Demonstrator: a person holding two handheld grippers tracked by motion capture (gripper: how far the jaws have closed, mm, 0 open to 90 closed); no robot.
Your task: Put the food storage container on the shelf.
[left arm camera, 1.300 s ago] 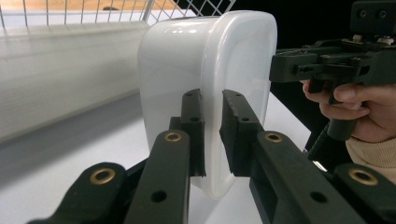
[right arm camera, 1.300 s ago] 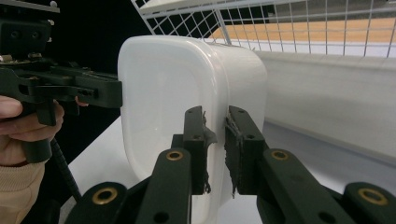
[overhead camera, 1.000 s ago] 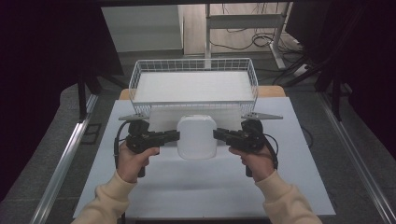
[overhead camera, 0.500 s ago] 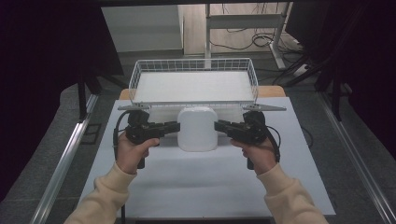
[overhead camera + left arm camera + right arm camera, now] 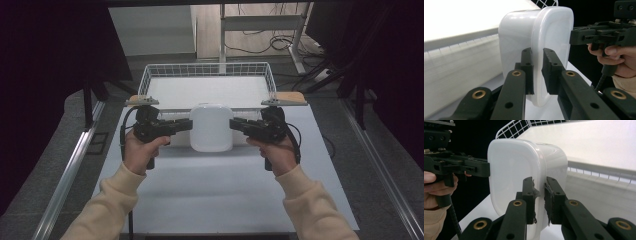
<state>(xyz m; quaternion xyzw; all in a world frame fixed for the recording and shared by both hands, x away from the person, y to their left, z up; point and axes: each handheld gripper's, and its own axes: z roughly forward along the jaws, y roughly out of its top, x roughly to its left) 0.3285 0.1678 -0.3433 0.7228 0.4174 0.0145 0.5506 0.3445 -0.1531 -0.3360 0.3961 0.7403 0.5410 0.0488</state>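
A white rounded plastic container (image 5: 211, 127) hangs in the air between both grippers, just in front of the wire basket (image 5: 207, 65). My left gripper (image 5: 188, 125) is shut on its left rim and my right gripper (image 5: 233, 124) on its right rim. In the left gripper view the jaws (image 5: 537, 52) pinch the thin rim of the container (image 5: 536, 32), and the right gripper (image 5: 584, 37) grips the far side. In the right gripper view the worn pads (image 5: 539, 181) clamp the rim of the container (image 5: 514, 170), with the left gripper (image 5: 477, 168) opposite.
The white wire basket has a flat white bottom and stands at the back of the table on a wooden board (image 5: 292, 97). A white sheet (image 5: 215, 200) covers the table in front. Metal rails (image 5: 67, 175) run along both sides.
Both grippers have lifted the white container off the table and carried it away from the person, closer to the basket's front wall.
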